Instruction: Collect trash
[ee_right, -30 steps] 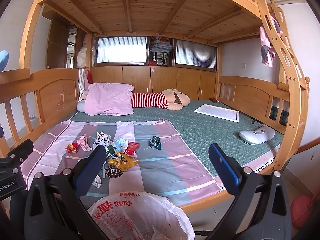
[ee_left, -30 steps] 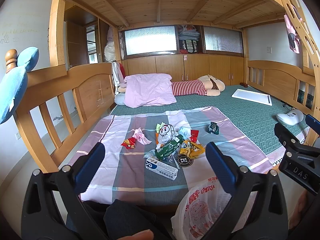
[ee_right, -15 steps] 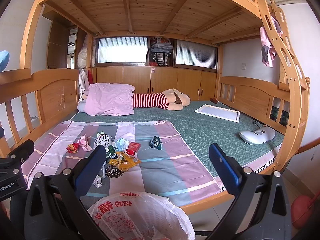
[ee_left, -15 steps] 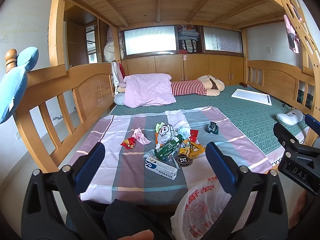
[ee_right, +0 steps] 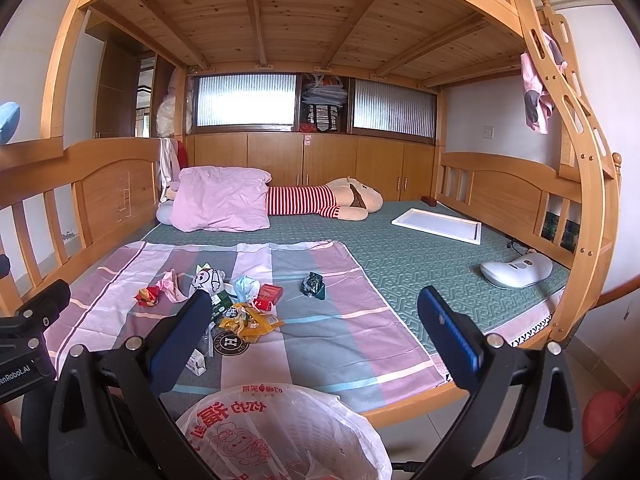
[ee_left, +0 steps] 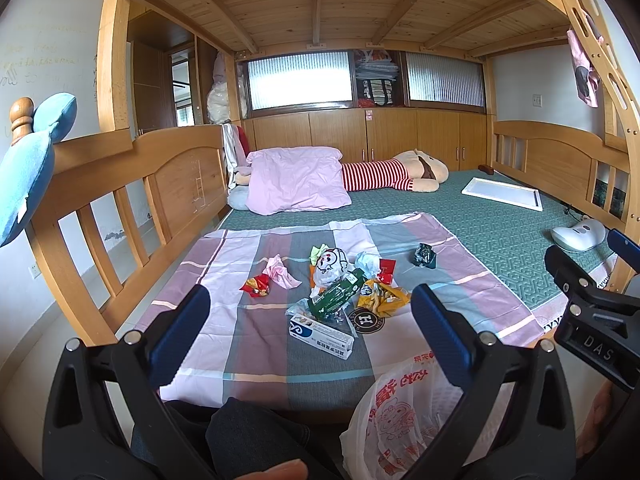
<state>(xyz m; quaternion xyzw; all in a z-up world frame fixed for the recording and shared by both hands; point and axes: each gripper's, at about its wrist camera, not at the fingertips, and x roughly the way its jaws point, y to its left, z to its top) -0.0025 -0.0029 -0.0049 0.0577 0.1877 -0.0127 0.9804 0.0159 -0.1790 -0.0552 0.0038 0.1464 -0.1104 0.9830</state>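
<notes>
Both jaws stood wide apart and held nothing: the left gripper point(ee_left: 308, 312) and right gripper point(ee_right: 314, 320) hung at the lower edge of each frame. At centre frame, on the pink-and-grey striped sheet point(ee_left: 240, 320), lay the scattered wrappers point(ee_left: 340, 284). Nearest, the white-and-blue toothpaste box point(ee_left: 322, 334) ran upper left to lower right. At bottom, the white red-printed plastic bag point(ee_right: 276, 436) gaped open.
</notes>
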